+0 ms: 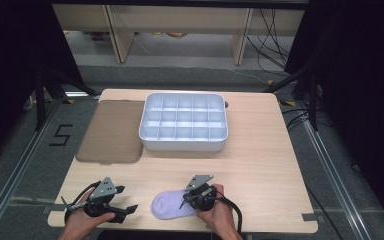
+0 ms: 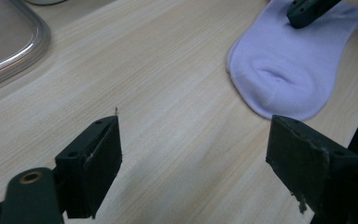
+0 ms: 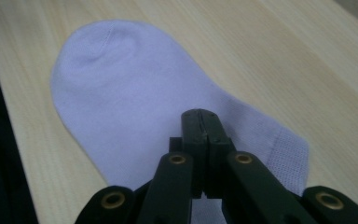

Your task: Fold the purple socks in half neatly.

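A pale lilac sock (image 1: 167,205) lies flat on the wooden table near its front edge, toe to the left. My right gripper (image 1: 184,202) is shut, its jaws pressed together, with the tips over the sock's cuff half (image 3: 135,88); I cannot tell whether any cloth is pinched. In the right gripper view the closed tips (image 3: 200,114) point along the sock towards its toe. My left gripper (image 1: 126,198) rests to the left of the sock, open. In the left gripper view its jaws (image 2: 196,126) stand wide apart over bare wood, with the sock (image 2: 289,74) beyond them.
A white tray (image 1: 182,144) divided into several compartments stands at the back middle of the table. A flat brown lid (image 1: 110,130) with a clear rim (image 2: 9,51) lies to its left. The table's front edge runs just below both hands.
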A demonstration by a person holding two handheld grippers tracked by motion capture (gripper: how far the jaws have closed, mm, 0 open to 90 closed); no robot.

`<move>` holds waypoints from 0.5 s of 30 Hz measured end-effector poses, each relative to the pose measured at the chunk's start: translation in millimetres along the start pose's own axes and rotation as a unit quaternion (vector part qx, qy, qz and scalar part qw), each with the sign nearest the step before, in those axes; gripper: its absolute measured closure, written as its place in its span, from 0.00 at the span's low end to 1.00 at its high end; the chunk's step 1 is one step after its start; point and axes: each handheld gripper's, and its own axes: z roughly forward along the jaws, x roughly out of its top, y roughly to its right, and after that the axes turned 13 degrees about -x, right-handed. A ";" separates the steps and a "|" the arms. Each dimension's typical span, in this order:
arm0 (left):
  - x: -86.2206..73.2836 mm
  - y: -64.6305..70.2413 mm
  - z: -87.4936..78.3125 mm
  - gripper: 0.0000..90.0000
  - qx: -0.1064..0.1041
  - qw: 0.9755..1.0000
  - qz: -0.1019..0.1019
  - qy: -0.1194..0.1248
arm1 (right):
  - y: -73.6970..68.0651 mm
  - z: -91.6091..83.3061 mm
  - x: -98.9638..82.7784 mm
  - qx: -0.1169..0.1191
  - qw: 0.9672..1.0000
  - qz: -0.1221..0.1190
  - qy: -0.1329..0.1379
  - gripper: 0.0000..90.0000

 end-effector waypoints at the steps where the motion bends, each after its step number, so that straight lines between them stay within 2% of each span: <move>1: 0.2 -0.3 -0.2 0.19 0.001 1.000 0.002 -0.003 | 1.5 1.3 -0.2 0.000 1.000 0.001 0.005 1.00; 5: 0.1 -0.7 -0.5 0.19 -0.002 1.000 0.006 -0.010 | 9.0 2.1 -0.6 -0.002 1.000 0.006 0.000 1.00; 6: -0.2 0.1 0.0 0.19 -0.004 1.000 -0.002 -0.010 | 9.9 3.6 -0.9 -0.008 1.000 0.011 0.006 1.00; 8: -0.3 0.3 0.1 0.19 -0.004 1.000 -0.005 -0.008 | 12.3 2.7 -0.7 -0.009 1.000 0.014 0.004 1.00; 9: 0.1 -1.0 -0.7 0.19 0.000 1.000 0.008 -0.012 | 14.8 2.1 -0.6 -0.005 1.000 0.014 -0.003 1.00; 12: 0.1 -1.0 -0.8 0.19 0.000 1.000 0.006 -0.012 | 16.4 2.5 -1.1 -0.005 1.000 0.016 0.000 1.00; 13: 0.0 -0.2 0.1 0.19 -0.002 1.000 -0.001 -0.004 | 17.8 2.2 -2.4 -0.011 1.000 0.017 0.003 1.00; 15: -0.2 -0.4 0.2 0.19 -0.006 1.000 -0.003 -0.008 | 20.2 3.0 -3.0 -0.015 1.000 0.016 0.003 1.00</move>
